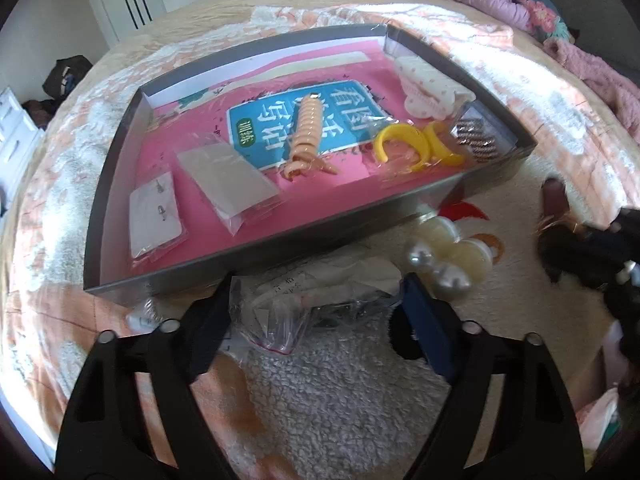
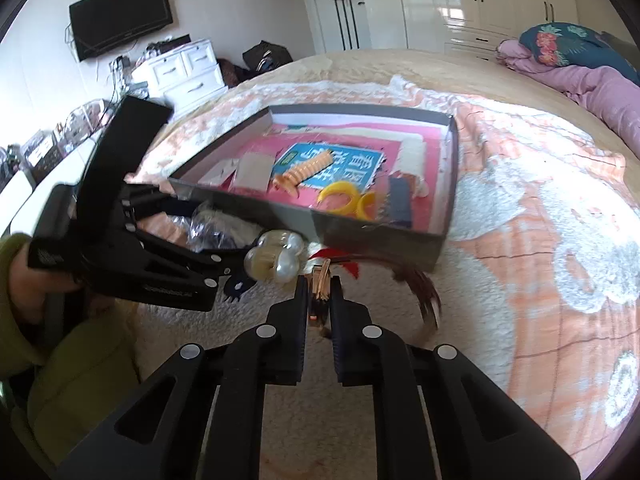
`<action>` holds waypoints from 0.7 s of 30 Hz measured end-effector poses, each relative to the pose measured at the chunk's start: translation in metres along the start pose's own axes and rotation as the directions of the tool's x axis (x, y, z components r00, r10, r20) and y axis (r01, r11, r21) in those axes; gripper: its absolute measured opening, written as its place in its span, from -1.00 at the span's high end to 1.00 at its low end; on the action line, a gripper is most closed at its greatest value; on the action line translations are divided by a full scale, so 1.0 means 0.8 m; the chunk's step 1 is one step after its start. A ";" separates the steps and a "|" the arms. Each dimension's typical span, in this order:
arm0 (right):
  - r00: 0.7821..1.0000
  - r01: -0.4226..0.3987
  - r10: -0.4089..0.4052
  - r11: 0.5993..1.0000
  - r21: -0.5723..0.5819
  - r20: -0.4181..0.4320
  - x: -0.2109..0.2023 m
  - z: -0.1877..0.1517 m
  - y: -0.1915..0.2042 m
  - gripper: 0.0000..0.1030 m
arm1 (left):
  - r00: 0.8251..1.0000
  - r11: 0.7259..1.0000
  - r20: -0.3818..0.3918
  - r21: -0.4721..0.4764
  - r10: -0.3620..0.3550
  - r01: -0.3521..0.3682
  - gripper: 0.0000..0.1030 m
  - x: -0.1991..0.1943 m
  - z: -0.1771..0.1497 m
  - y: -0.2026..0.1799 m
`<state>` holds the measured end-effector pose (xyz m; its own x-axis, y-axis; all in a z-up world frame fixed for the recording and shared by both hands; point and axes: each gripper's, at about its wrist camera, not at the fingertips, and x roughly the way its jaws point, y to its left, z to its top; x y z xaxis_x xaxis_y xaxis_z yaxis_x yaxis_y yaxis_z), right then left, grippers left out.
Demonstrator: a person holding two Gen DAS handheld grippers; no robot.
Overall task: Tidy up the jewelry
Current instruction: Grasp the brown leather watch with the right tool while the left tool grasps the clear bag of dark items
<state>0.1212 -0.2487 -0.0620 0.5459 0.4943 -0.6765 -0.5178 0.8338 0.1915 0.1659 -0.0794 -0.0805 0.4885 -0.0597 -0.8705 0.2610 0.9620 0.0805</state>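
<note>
Bedspread | right claw clamps hair clip | box print: 看图

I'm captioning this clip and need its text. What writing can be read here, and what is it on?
"看图" and "写": blue panel of the book cover lying in the box, seen upside down; its other large characters are covered or blurred.
"训练": green oval on that panel.
Plastic bag: small print, too blurred to read.
Left gripper: white print on its side, too blurred to read.
</note>
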 end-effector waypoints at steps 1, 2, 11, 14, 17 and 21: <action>1.000 -0.002 0.002 1.000 0.004 0.005 -0.002 0.001 -0.002 0.82 | 1.000 1.000 0.000 -0.003 0.000 0.000 -0.29 0.000 0.000 0.000; 1.000 -0.002 0.002 1.000 0.002 0.007 -0.004 0.002 -0.002 0.82 | 1.000 1.000 0.001 0.000 0.001 -0.001 -0.22 -0.001 0.000 0.000; 0.998 -0.027 0.028 0.999 -0.029 0.063 -0.026 0.025 0.007 0.82 | 0.996 0.997 0.064 -0.046 -0.059 0.062 -0.15 -0.056 0.001 0.016; 0.996 -0.028 0.031 0.999 -0.042 0.079 -0.029 0.044 0.011 0.82 | 0.994 0.997 0.101 -0.059 -0.046 0.052 -0.15 -0.081 0.008 0.030; 0.996 -0.031 0.036 0.998 -0.058 0.087 -0.027 0.063 0.018 0.82 | 0.991 0.996 0.128 -0.078 -0.026 0.036 -0.15 -0.095 0.020 0.049; 0.995 -0.038 0.045 0.996 -0.076 0.093 -0.022 0.084 0.025 0.82 | 0.990 0.995 0.142 -0.097 0.005 0.009 -0.15 -0.100 0.034 0.069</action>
<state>0.1455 -0.2237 0.0014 0.5806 0.5523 -0.5982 -0.5866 0.7933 0.1630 0.1639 -0.0288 0.0068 0.6028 -0.0917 -0.7926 0.1830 0.9828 0.0255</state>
